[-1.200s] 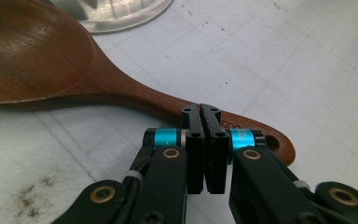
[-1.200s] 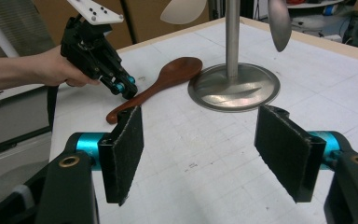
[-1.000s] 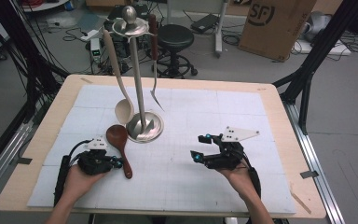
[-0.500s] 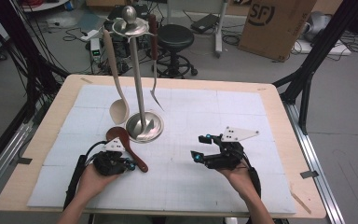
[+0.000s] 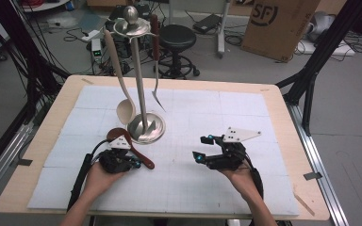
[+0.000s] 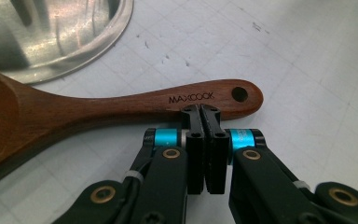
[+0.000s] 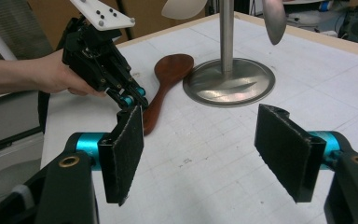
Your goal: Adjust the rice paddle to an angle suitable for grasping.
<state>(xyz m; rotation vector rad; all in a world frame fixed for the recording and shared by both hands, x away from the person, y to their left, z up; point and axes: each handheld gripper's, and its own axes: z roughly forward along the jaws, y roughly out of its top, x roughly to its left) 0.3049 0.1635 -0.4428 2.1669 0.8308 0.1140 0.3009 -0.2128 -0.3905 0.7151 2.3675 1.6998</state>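
One wooden spoon (image 5: 129, 147) lies on the mat; one pale spoon (image 5: 121, 84) and one fork (image 5: 156, 70) hang from one stand (image 5: 143, 127)

left gripper (image 5: 133, 163) shifted rightward along wooden spoon (image 5: 133, 149)

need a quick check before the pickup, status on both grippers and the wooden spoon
Left gripper shut, tips at the wooden spoon handle, not gripping it. Right gripper open, empty. Spoon flat on mat; stand base close beside its bowl.

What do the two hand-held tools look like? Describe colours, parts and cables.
Both tools, left and right, are black with turquoise collars and brass-coloured pivots. Each carries a pale three-cornered plate with dark dots. The jaws have flat black pads. A black cable trails from each, and the forearms are bare.
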